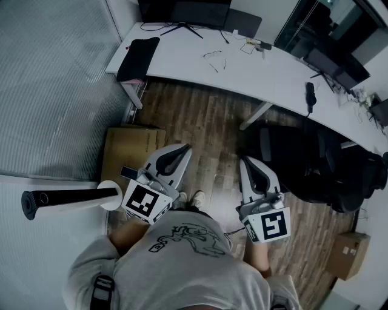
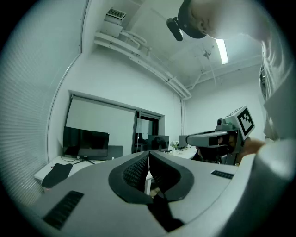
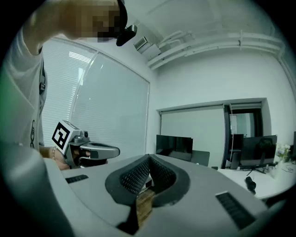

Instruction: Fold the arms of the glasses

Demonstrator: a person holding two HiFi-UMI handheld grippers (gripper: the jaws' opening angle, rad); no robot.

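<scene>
Seen from above, a person (image 1: 182, 266) in a pale printed T-shirt stands on a wooden floor (image 1: 206, 115), holding a two-jaw tool in each hand at about waist height. The left claw (image 1: 183, 148) and the right claw (image 1: 245, 161) both point ahead towards a long white desk (image 1: 273, 72), side by side but apart from each other. Each claw's own camera shows its two dark ribbed pads pressed together at the tips, so both claws are fully closed with nothing held in either one. The glasses (image 1: 215, 59), thin-framed and small at this range, lie on the desk near its middle, well apart from both claws and untouched; how their arms are set is too small to tell. Further along the desk, a dark monitor (image 1: 182, 11) stands at the back edge, and a flat black pad (image 1: 138, 57) lies at the left end. A black office chair (image 1: 315, 163) stands on the floor to the right of the right claw, and a flat cardboard box (image 1: 130, 151) lies on the floor to the left of the left claw.
</scene>
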